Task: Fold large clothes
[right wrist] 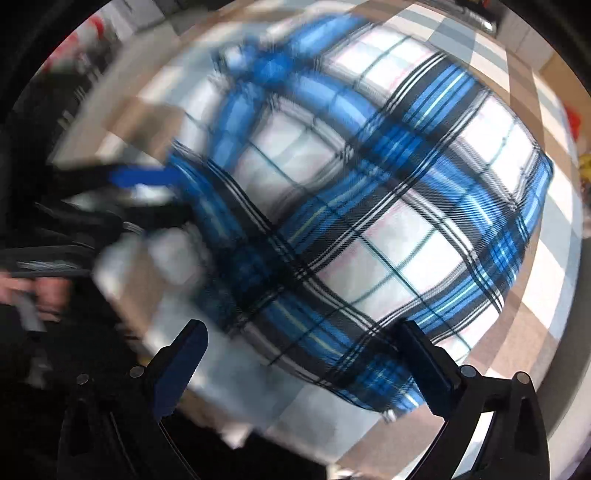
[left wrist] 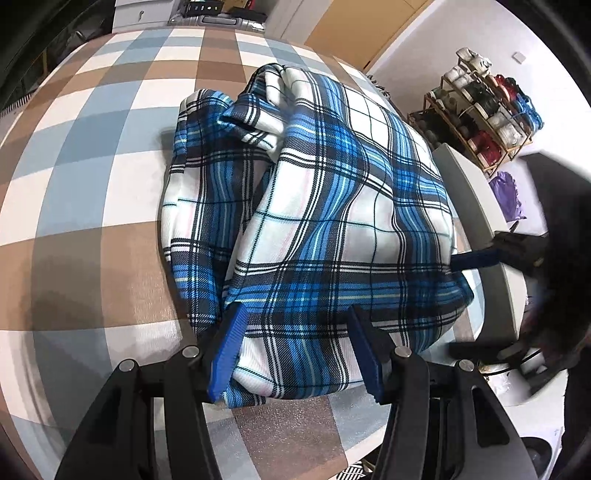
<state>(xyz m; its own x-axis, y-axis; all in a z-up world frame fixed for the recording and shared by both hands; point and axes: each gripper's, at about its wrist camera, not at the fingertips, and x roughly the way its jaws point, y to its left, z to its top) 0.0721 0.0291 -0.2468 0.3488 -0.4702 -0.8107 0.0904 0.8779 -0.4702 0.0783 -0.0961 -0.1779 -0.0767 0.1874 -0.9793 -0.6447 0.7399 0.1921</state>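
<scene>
A blue, white and black plaid garment (left wrist: 314, 206) lies folded in a thick bundle on the checkered table (left wrist: 92, 177). My left gripper (left wrist: 295, 354) stands at the bundle's near edge. Its blue pads are apart, with the cloth lying loose between them. In the blurred right wrist view, my right gripper (right wrist: 310, 358) hangs wide open above the same garment (right wrist: 369, 206), nothing pinched. One blue finger (left wrist: 476, 256) of the right gripper reaches the garment's right edge in the left wrist view. A blue finger (right wrist: 144, 177) of the left gripper shows at the garment's left side in the right wrist view.
The table's right edge (left wrist: 476, 221) runs close beside the garment. Beyond it stand a shoe rack (left wrist: 487, 122) and a purple bag (left wrist: 506, 195). A suitcase (left wrist: 218, 20) sits past the far edge. A person's hand (right wrist: 48, 291) is at the left.
</scene>
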